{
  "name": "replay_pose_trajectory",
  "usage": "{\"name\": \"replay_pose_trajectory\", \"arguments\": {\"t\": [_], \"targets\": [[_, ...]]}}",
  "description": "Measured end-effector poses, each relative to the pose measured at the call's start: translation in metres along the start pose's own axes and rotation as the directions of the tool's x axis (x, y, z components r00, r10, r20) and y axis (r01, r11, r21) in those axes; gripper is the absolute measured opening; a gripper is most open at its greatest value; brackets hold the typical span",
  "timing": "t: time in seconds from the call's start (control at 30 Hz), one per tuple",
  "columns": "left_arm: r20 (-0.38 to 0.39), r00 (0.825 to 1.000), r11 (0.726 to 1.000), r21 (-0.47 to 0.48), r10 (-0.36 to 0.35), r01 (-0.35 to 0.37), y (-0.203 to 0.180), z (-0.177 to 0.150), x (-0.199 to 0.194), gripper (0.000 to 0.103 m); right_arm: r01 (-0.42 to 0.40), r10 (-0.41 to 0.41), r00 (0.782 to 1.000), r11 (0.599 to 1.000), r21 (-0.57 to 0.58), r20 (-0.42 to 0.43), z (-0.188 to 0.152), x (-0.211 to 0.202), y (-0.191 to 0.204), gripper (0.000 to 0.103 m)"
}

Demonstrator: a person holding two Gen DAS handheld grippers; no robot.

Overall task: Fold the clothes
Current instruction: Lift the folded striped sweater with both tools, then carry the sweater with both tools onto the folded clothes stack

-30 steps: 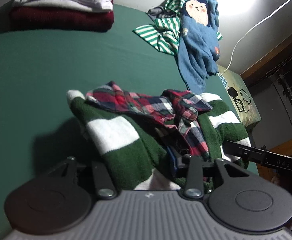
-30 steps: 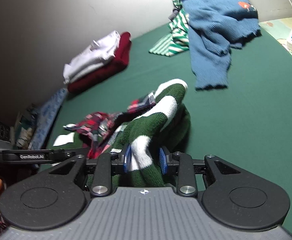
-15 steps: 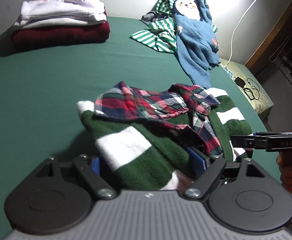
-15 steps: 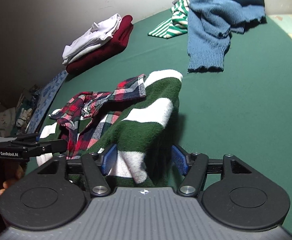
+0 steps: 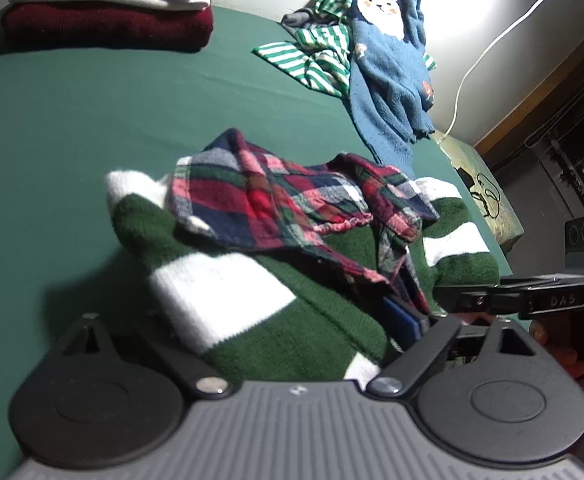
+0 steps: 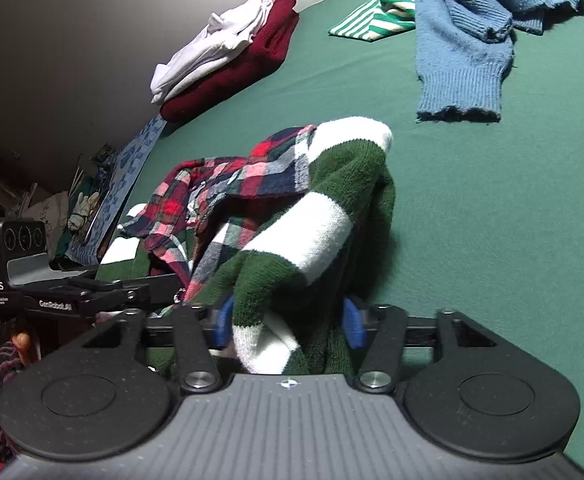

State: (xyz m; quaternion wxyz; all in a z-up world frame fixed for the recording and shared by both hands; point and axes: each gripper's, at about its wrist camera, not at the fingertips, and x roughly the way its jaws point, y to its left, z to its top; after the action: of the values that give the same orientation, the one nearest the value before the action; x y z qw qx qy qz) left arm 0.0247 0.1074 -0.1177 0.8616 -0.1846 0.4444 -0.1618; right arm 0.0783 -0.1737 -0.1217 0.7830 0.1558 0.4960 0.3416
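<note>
desk: carries all the clothes; wall runs along its far edge
striped sweater: near edge of desk, bunched, directly ahead of both tools
plaid shirt: draped on top of striped sweater
left tool: at near edge, fingers either side of sweater
right tool: at near edge, sweater between its fingers; right of left tool
folded stack: far left corner, against wall, two garments one on the other
knit sweater: far right, spread toward wall
striped shirt: just left of knit sweater, partly under it
cable: right of knit sweater, along wall
</note>
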Motion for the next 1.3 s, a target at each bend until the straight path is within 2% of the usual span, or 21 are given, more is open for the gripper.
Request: {"name": "replay_pose_trajectory", "arguments": {"t": [0.03, 0.17, 0.3, 0.4, 0.53, 0.63, 0.87, 1.0, 1.17, 1.3], "targets": [[0.006, 1.0, 1.0, -0.002, 0.005, -0.005, -0.001, -0.001, 0.0, 0.081, -0.002, 0.002, 1.0, 1.0, -0.005, 0.0, -0.001, 0.0, 0.001, 0.048], [0.027, 1.0, 1.0, -0.014, 0.001, -0.001, -0.004, 0.001, -0.006, 0.065, -0.003, 0.002, 1.0, 1.0, 0.013, 0.024, -0.003, -0.005, 0.001, 0.04], [0.043, 0.999, 1.0, 0.012, -0.004, 0.003, -0.01, 0.011, -0.017, 0.045, -0.021, 0.02, 0.998, 1.0, 0.014, 0.053, 0.0, -0.014, 0.01, 0.037], [0.059, 0.998, 1.0, 0.025, -0.014, 0.012, -0.014, 0.026, -0.028, 0.036, -0.024, 0.023, 0.997, 1.0, 0.003, 0.069, 0.008, -0.02, 0.023, 0.037], [0.12, 0.992, 0.997, 0.069, -0.028, 0.02, -0.019, 0.057, -0.053, 0.035, -0.038, 0.042, 0.992, 0.999, -0.035, 0.121, 0.029, -0.034, 0.042, 0.036], [0.165, 0.986, 0.993, 0.12, -0.029, 0.009, -0.021, 0.091, -0.071, 0.035, -0.042, 0.056, 0.984, 0.995, -0.088, 0.166, 0.06, -0.04, 0.062, 0.036], [0.29, 0.956, 0.966, 0.237, 0.034, -0.106, -0.003, 0.189, -0.106, 0.035, -0.048, 0.11, 0.955, 0.974, -0.222, 0.277, 0.149, -0.025, 0.105, 0.036], [0.347, 0.934, 0.947, 0.26, 0.088, -0.186, 0.024, 0.243, -0.114, 0.035, -0.046, 0.134, 0.933, 0.964, -0.26, 0.334, 0.196, 0.011, 0.122, 0.036], [0.382, 0.912, 0.935, 0.247, 0.148, -0.255, 0.069, 0.294, -0.112, 0.035, -0.043, 0.159, 0.906, 0.957, -0.288, 0.392, 0.249, 0.06, 0.141, 0.036], [0.372, 0.911, 0.934, 0.23, 0.176, -0.274, 0.102, 0.323, -0.102, 0.035, -0.032, 0.15, 0.9, 0.96, -0.279, 0.409, 0.27, 0.098, 0.141, 0.036]]}}
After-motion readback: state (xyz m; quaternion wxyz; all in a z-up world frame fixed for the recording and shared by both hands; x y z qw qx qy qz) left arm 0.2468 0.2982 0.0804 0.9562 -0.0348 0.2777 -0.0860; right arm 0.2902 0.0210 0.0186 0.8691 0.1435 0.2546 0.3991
